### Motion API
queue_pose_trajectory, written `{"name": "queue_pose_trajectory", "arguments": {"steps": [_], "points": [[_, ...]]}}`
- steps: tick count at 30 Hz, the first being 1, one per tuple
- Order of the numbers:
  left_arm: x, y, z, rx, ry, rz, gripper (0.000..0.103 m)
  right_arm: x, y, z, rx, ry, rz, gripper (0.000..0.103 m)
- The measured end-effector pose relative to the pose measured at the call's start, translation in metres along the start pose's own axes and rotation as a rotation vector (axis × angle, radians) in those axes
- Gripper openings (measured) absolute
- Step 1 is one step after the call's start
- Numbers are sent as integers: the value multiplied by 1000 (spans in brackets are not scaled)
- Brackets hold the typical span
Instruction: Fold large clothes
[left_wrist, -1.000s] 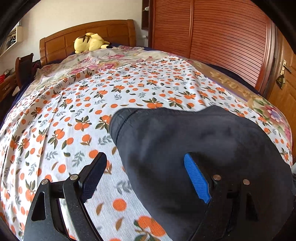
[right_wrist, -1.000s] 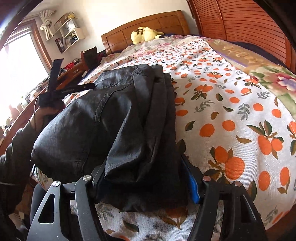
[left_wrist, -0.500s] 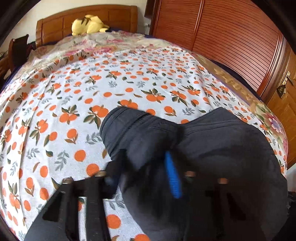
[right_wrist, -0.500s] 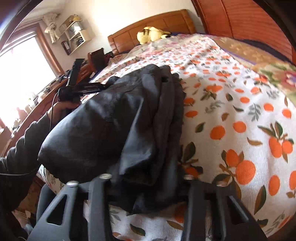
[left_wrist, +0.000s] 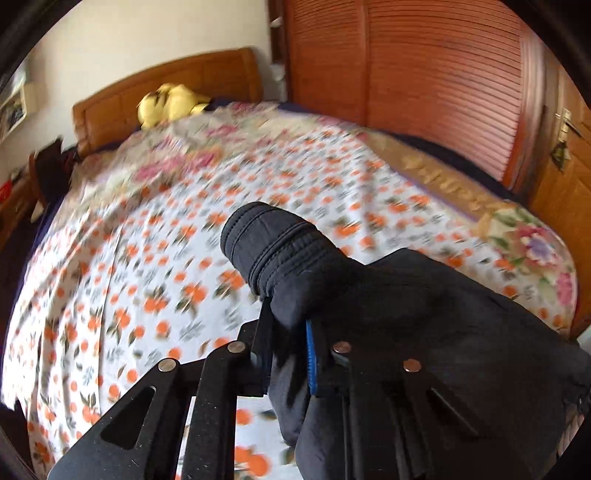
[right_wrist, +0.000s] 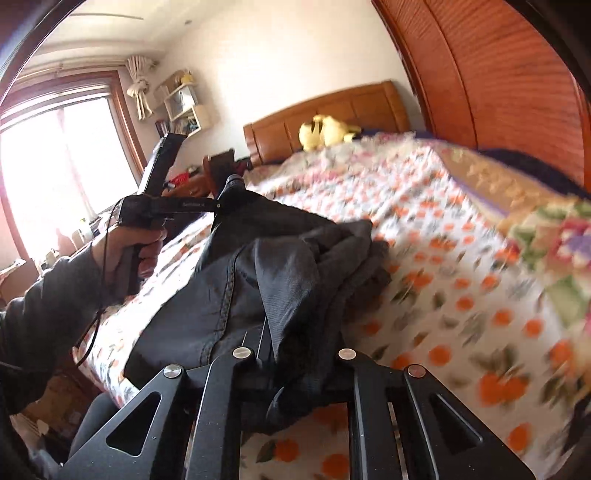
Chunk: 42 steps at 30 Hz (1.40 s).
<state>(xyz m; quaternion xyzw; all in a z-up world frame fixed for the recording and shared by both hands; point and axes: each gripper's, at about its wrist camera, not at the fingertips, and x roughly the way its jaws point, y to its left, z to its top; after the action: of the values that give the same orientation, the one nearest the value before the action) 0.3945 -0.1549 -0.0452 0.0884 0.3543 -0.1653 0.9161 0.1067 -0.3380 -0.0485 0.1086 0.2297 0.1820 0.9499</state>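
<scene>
A bunched fold of the dark garment (left_wrist: 424, 314) is pinched in the left hand-held gripper (left_wrist: 288, 354), whose jaws have just been closing onto the cloth. Another fold of it is clamped in the right hand-held gripper (right_wrist: 295, 354), its jaws likewise just closed in. The garment is held partly raised over the orange-patterned bed (right_wrist: 461, 258).

Garment held up over the near end of the bed, one corner in each tongs

The garment (right_wrist: 258, 295) stretches between the left tongs (left_wrist: 288, 354) and right tongs (right_wrist: 299, 354), above the bedspread (left_wrist: 147, 258). A plush toy (right_wrist: 325, 134) lies against the headboard (right_wrist: 332, 107) at the far end; a wardrobe (left_wrist: 424, 74) stands right of the bed.
</scene>
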Motion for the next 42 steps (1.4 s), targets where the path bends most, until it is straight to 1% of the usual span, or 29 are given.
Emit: {"name": "queue_pose_trajectory", "arguments": {"steps": [2,6,8,10,13,17,19,21,23,26,28,29,30,31,32,33,34,36,38,40,42], "points": [[-6,-27,15,23,-29,-20,15,-13,-13,10,-20,-26,-31,14],[-4,-88,50,74,-87,-63,15,-50,-52,30,-47,-73,-148,14],[2,-120,69,93,-104,-105,15,-74,-75,40,-50,-88,-216,14],[6,-159,91,100,-124,-168,15,-100,-98,50,-65,-105,-300,14],[11,-209,111,127,-161,-227,15,-136,-133,63,-63,-120,-417,14],[27,-257,121,160,-142,-297,15,-177,-177,71,-29,-119,-550,14],[36,-278,120,195,-136,-311,15,-192,-193,68,6,-107,-586,14],[36,-296,116,231,-142,-316,15,-201,-209,60,53,-90,-600,15],[38,-303,111,252,-136,-310,15,-206,-223,48,106,-67,-601,17],[39,-305,106,274,-119,-296,16,-207,-239,36,158,-31,-646,25],[34,-305,104,284,-117,-287,16,-209,-241,34,174,-18,-681,39],[31,-302,102,285,-122,-289,18,-211,-241,34,171,-16,-711,42],[26,-298,100,286,-136,-290,19,-214,-240,35,169,-22,-737,48],[20,-296,98,289,-155,-285,26,-219,-236,37,166,-30,-758,52],[12,-290,96,286,-177,-283,37,-219,-231,42,159,-38,-777,53],[7,-286,95,280,-188,-294,43,-219,-226,46,147,-46,-798,54],[-2,-278,93,261,-196,-314,45,-208,-220,52,134,-51,-811,54],[-9,-268,88,239,-189,-335,55,-202,-210,55,95,-58,-825,55],[-20,-258,79,216,-199,-357,83,-193,-197,57,51,-64,-843,55],[-32,-247,68,207,-211,-364,86,-177,-182,52,8,-76,-841,55],[-40,-240,57,206,-213,-368,87,-169,-169,44,-21,-85,-808,55]]}}
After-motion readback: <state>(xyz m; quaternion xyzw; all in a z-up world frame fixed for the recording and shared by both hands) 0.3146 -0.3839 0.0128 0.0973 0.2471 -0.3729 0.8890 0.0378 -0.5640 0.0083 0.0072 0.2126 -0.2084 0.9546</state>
